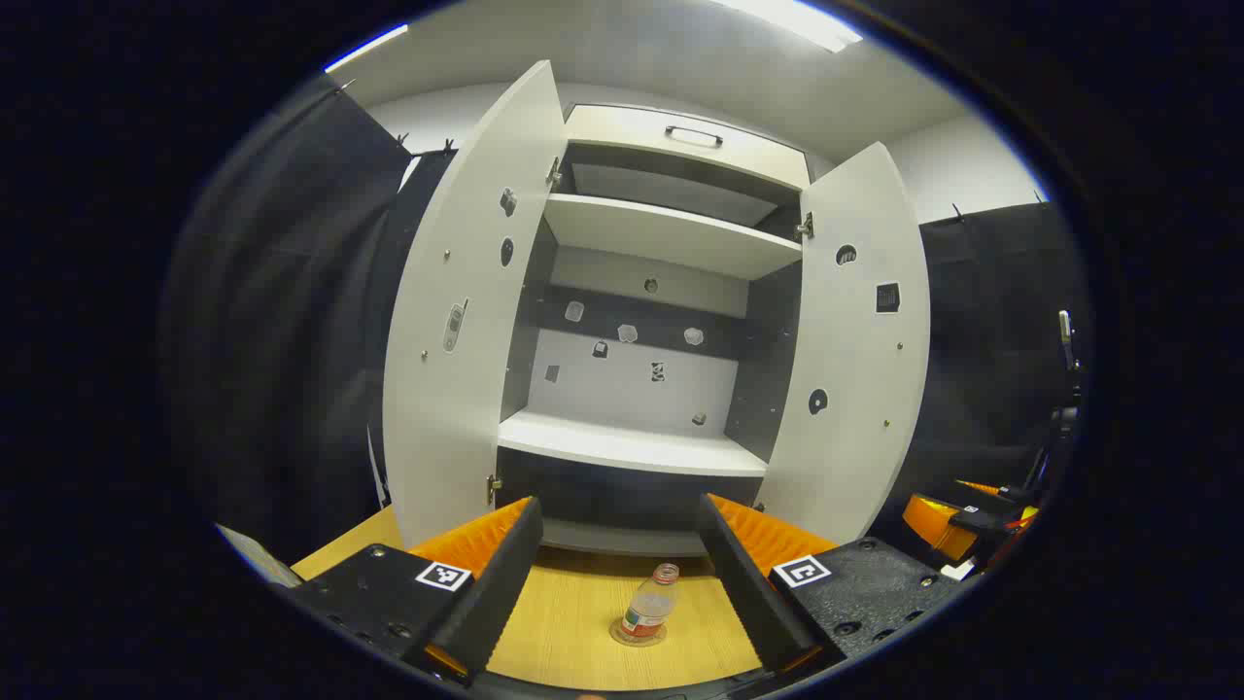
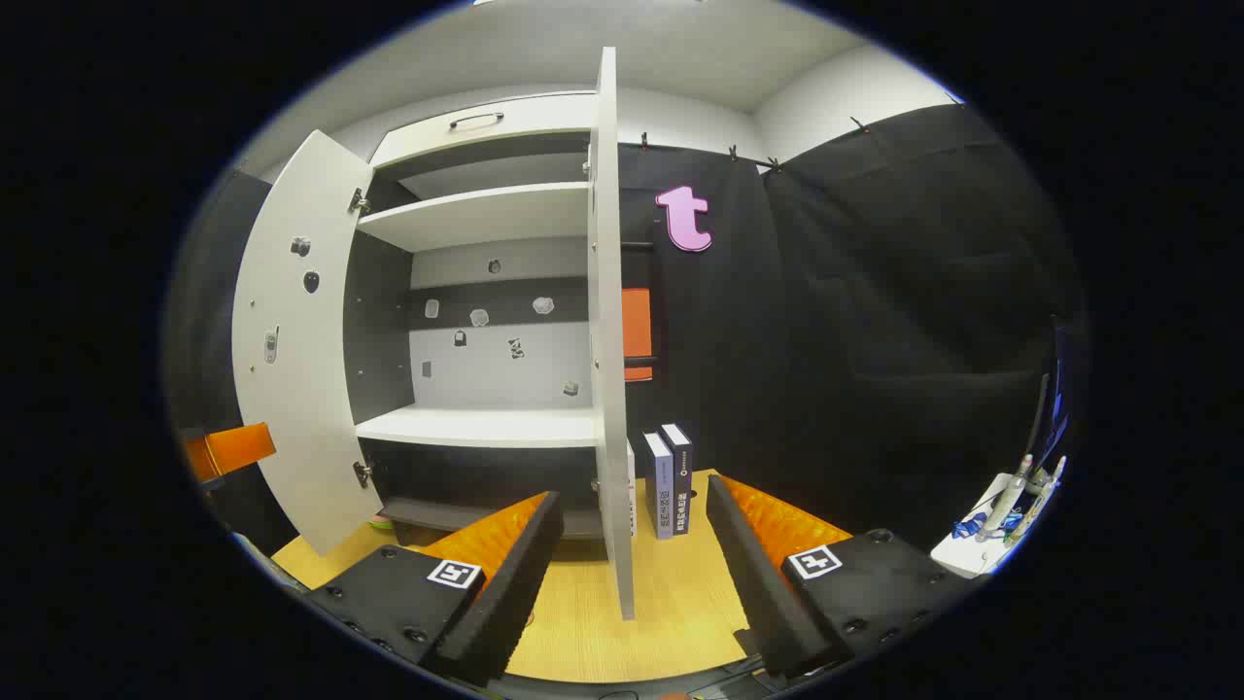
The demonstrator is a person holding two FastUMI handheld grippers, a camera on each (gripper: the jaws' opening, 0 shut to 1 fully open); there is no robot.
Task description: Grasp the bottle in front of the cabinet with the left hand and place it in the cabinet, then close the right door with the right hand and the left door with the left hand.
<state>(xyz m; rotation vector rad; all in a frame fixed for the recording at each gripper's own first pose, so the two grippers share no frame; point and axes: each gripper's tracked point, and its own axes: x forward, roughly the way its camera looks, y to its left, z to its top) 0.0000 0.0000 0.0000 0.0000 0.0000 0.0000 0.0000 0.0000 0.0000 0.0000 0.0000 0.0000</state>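
While the left gripper (image 1: 619,574) is hovering with its jaws spread wide and nothing between them, the bottle (image 1: 649,610) is standing upright on the wooden table (image 1: 573,622), low in the left gripper view and framed by the gap between the two fingers. It is sitting slightly nearer the right-hand finger (image 1: 743,583) than the other, apart from both, and it is resting in front of the cabinet (image 1: 641,321), not inside it. The cabinet is facing the camera with both doors swung open: the left door (image 1: 466,321) and the right door (image 1: 855,340) are flanking white shelves, and the lower shelf (image 1: 632,442) is lying bare above and beyond the bottle.

In the right gripper view, the right gripper (image 2: 632,574) is likewise holding its jaws wide apart, gripping nothing. The right door (image 2: 610,331) is showing edge-on, its thin edge rising from between the fingers, near them but not touched by either. Two books (image 2: 669,478) are standing upright on the table (image 2: 671,603) just beyond that door, beside the cabinet
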